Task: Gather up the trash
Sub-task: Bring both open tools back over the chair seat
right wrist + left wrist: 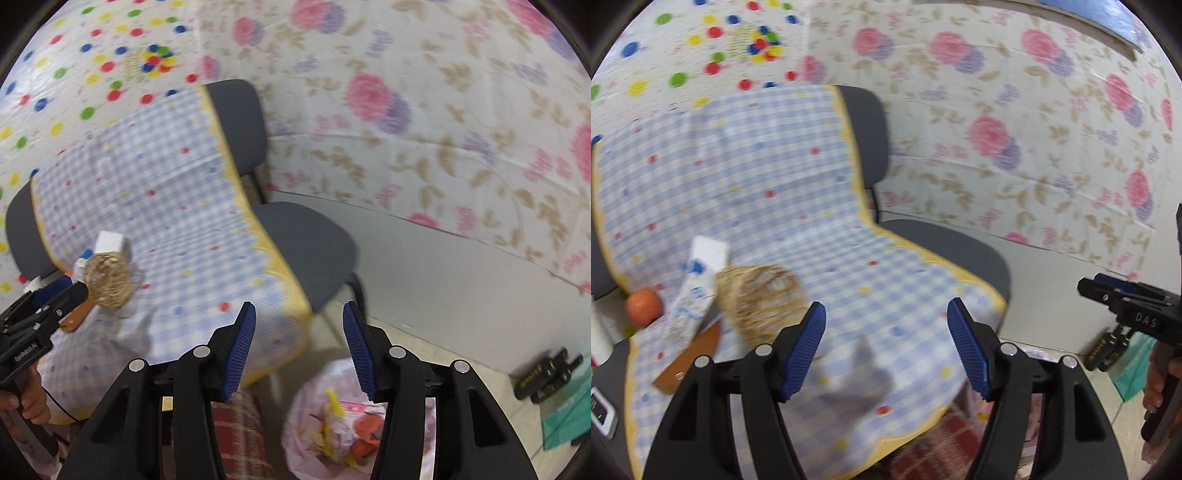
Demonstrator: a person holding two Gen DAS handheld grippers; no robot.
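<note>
A blue checked cloth (768,192) covers a grey chair. On it lie a woven straw ball (762,299), a white and blue carton (696,288), an orange fruit (644,306) and a brown flat piece (692,362). My left gripper (886,347) is open and empty above the cloth's front part, right of the ball. My right gripper (299,349) is open and empty, above a pink trash bag (340,424) on the floor that holds several scraps. The left gripper also shows in the right wrist view (55,306), beside the straw ball (109,280).
A second grey chair (306,243) stands right of the cloth. Floral and dotted sheets line the walls. Two black bottles (546,376) lie on the floor at right beside a green bag (569,410). A white roll (598,332) and a small device (602,410) sit at left.
</note>
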